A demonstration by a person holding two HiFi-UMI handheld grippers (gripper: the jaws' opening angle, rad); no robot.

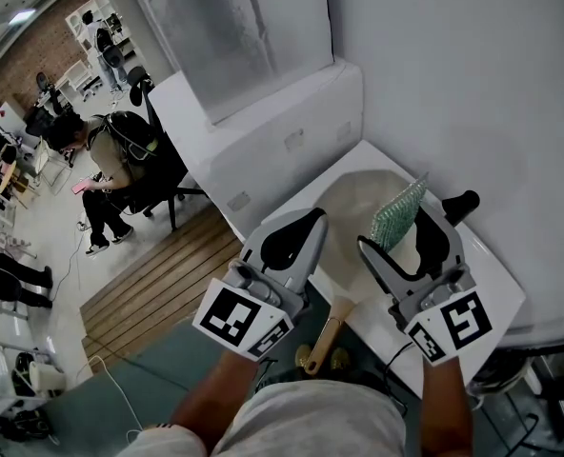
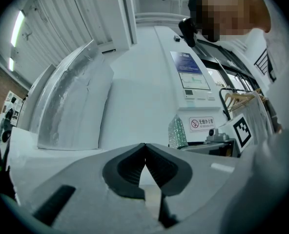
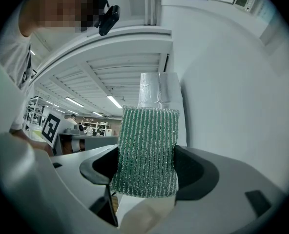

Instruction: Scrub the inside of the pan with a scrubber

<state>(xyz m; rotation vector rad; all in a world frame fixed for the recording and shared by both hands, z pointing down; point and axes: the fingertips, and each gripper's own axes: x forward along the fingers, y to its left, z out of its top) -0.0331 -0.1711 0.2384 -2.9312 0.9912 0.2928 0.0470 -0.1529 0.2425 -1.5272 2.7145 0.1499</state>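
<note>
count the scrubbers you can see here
1: the green scrubber is clamped between the fingers of the right gripper, over the pan. Part of the pan is hidden, so another could lie there.

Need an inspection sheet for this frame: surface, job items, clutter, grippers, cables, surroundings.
Surface: white table, with the pan on it.
Job's things: pan, beige inside, wooden handle pointing toward the person; green scrubber in the right gripper.
Clutter: black handle-like thing at the pan's far side, can't tell what.
Grippers: left gripper shut, empty; right gripper shut on the scrubber.
Cables: white cable on the floor at left.
Surroundings: white cabinet behind the table; wood decking; seated person at left.
</note>
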